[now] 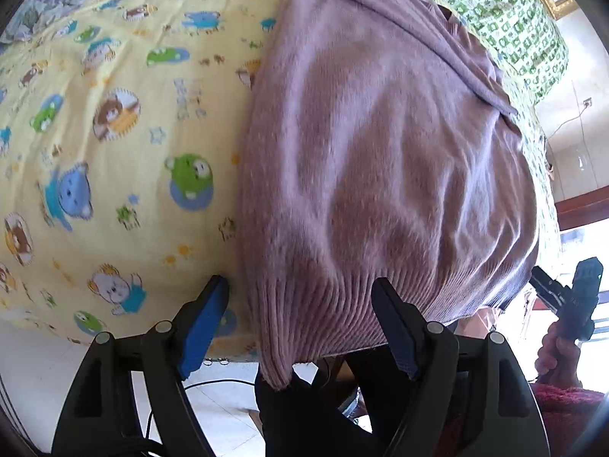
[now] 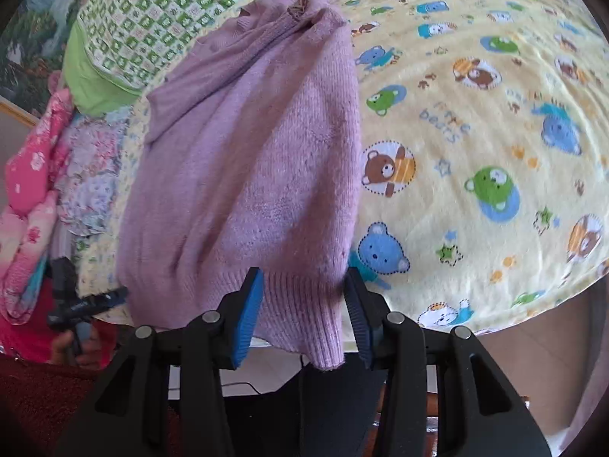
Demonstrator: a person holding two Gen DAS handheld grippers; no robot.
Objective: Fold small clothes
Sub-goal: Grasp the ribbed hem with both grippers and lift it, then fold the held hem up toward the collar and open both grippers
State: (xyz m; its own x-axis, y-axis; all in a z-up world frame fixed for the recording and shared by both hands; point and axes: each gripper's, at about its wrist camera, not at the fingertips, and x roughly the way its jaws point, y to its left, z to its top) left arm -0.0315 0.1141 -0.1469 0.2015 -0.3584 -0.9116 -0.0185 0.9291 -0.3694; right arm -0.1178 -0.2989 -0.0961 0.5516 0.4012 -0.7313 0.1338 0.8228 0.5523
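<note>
A small lilac knitted sweater (image 1: 380, 160) lies on a yellow bear-print blanket (image 1: 114, 133), its ribbed hem hanging over the near edge. My left gripper (image 1: 300, 297) is open, its jaws straddling the hem's left corner without closing. In the right wrist view the sweater (image 2: 251, 175) lies narrowed, with a small brown label (image 2: 298, 11) near the collar. My right gripper (image 2: 304, 293) is open, its blue pads on either side of the hem's right corner. Each gripper shows at the edge of the other view: the right one (image 1: 571, 297), the left one (image 2: 76, 301).
A green checked pillow (image 2: 152, 11) lies at the far end of the blanket (image 2: 475, 133). Pink floral clothes (image 2: 34, 175) are piled at the left. The blanket's near edge drops to a pale tiled floor (image 1: 228, 400) with a black cable.
</note>
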